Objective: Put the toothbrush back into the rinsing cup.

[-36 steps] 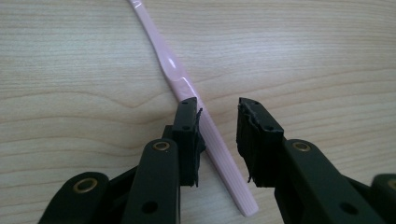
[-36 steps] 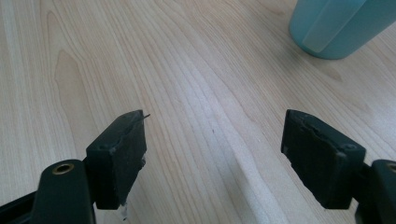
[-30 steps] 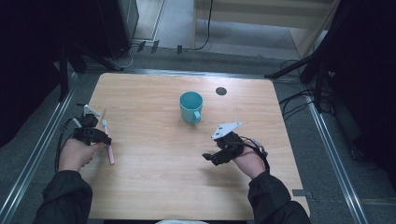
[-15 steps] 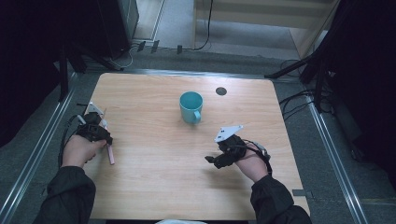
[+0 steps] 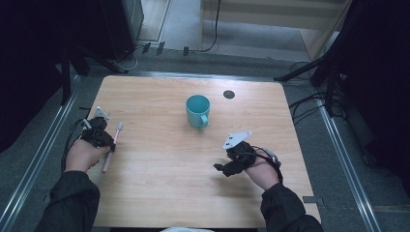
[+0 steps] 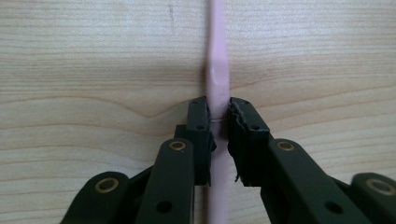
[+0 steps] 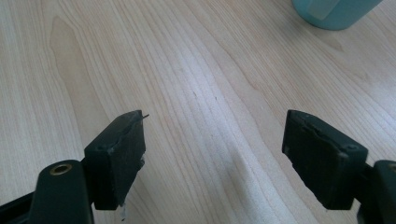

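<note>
The pink toothbrush point(image 5: 111, 147) is lying near the table's point(image 5: 159, 193) left edge, and the left gripper's point(image 6: 218, 112) jaws have just been closing and are now pinched on its handle. Not much margin is left on that side. The right gripper point(image 7: 215, 154) is held wide open over bare wood, nothing between the jaws, plenty of room around it. The teal mug point(image 5: 198, 110) is cut off at the top of the right gripper view. The brush's ends are cropped in the left gripper view.
</note>
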The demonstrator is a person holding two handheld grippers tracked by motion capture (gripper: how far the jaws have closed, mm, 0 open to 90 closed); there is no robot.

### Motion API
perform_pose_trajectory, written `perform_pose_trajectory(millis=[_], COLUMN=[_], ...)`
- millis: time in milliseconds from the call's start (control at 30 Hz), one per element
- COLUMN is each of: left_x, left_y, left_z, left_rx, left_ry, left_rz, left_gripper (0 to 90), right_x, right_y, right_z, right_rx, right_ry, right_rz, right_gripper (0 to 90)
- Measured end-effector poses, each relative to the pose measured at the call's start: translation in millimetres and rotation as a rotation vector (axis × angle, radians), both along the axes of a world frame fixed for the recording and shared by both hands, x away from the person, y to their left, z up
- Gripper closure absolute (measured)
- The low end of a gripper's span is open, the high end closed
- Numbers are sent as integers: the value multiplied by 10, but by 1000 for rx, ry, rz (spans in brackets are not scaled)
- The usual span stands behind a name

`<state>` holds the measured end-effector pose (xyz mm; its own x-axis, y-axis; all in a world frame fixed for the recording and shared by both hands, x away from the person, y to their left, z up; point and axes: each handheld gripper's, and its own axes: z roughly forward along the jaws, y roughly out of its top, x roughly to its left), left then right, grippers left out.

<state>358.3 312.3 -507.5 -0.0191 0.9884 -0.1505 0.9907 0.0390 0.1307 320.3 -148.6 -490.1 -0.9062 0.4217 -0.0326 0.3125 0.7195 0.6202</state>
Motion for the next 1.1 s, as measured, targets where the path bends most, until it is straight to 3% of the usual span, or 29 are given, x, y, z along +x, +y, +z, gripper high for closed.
perform_pose_trajectory(millis=[300,733,1100], left_x=[-7,-14,-81], left_y=[26,61,61], left_z=[-6,14,210], left_rx=[-2,-27,-67], left_ry=[-14,-27,-108], left_rz=[-50,-62,-73], left_gripper=[834,839,839], right_x=[-13,-11,-12], right_y=[18,11,14], right_z=[-7,-5,-5], right_rx=[-13,-10,-10], right_ry=[-3,-2,3], right_rz=[9,8,11], right_gripper=[217,217,217])
